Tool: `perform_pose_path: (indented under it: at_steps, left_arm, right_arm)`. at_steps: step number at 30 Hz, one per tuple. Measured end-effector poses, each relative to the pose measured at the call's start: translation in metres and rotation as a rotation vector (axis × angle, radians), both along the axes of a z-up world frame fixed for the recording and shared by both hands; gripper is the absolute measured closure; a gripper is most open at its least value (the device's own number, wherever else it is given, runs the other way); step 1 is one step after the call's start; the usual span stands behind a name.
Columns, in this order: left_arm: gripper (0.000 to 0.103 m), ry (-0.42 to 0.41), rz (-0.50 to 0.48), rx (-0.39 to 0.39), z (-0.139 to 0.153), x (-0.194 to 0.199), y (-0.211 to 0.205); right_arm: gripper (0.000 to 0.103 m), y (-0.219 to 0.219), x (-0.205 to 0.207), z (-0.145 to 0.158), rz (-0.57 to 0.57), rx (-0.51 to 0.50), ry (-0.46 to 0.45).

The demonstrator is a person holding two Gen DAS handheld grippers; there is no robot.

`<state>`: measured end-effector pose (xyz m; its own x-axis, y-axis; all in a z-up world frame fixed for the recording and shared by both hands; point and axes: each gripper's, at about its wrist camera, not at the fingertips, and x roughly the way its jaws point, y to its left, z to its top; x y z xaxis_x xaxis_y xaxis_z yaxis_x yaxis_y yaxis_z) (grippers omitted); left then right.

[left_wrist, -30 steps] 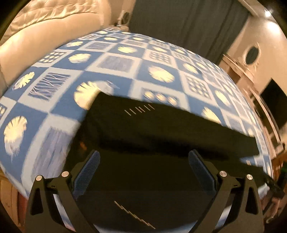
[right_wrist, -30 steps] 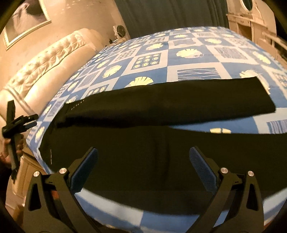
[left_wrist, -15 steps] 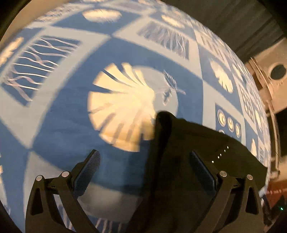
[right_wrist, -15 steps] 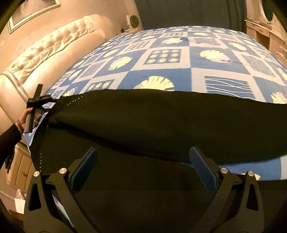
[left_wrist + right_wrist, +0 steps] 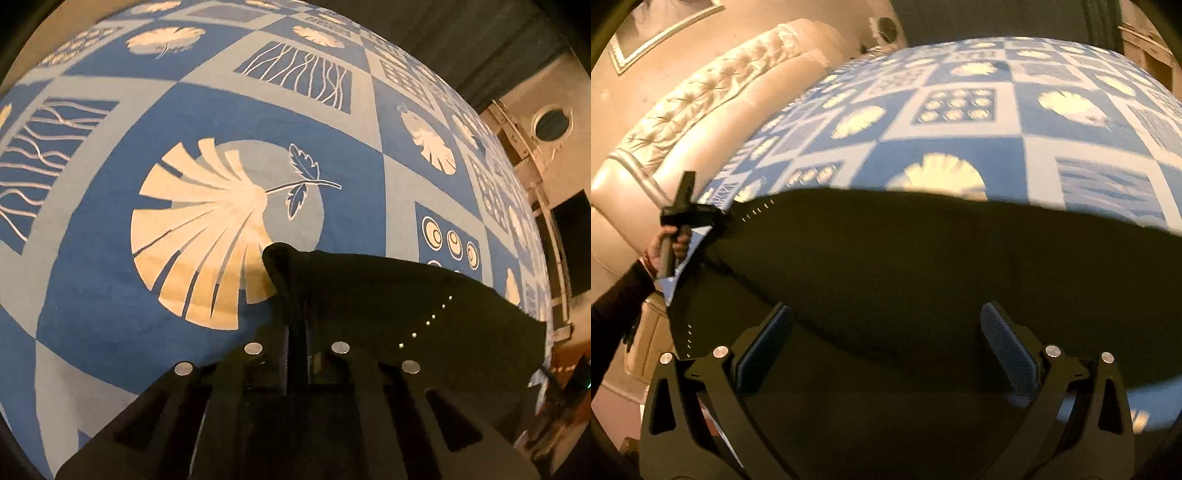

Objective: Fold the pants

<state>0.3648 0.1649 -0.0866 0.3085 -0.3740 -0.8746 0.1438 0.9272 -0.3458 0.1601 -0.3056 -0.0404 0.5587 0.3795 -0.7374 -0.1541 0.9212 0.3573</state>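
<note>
On patterned bedspread [image 5: 110, 314], dark soft pants [image 5: 905, 266], corner pinched, left gripper [image 5: 295, 332]

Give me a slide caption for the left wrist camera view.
Left gripper shut on a corner of the black pants, over the blue leaf-patterned bedspread.

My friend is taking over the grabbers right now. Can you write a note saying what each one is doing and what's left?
Left gripper: jaws shut on a corner of the black fabric pants.
Right gripper: jaws open, above the pants, holding nothing.
The pants lie spread across the blue and white patterned bedspread, near its edge, with one layer already lying over another.
Done: corner gripped.
Left: probably grip with the right gripper too, carry the fold over, then flatten it.
</note>
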Motion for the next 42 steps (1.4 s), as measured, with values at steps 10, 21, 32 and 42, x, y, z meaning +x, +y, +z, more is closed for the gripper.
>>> perform_pose_path:
  at_steps: [10, 21, 32, 42]
  left_arm:
    - [0.098, -0.027, -0.022, 0.025, -0.003, 0.003, -0.005]
    - [0.098, -0.022, -0.037, 0.050, -0.004, 0.008, -0.009]
    - [0.098, -0.167, 0.005, -0.087, 0.034, -0.021, 0.005]
    - [0.098, -0.249, -0.032, -0.223, 0.072, -0.109, 0.038]
  right_arm:
    - [0.036, 0.025, 0.140, -0.015, 0.372, -0.251, 0.069]
    - [0.091, 0.048, 0.165, -0.044, 0.492, -0.273, 0.215]
    - [0.094, 0.071, 0.061, 0.035, 0.397, -0.400, -0.150]
    - [0.103, 0.104, -0.088, 0.033, 0.374, -0.483, -0.274]
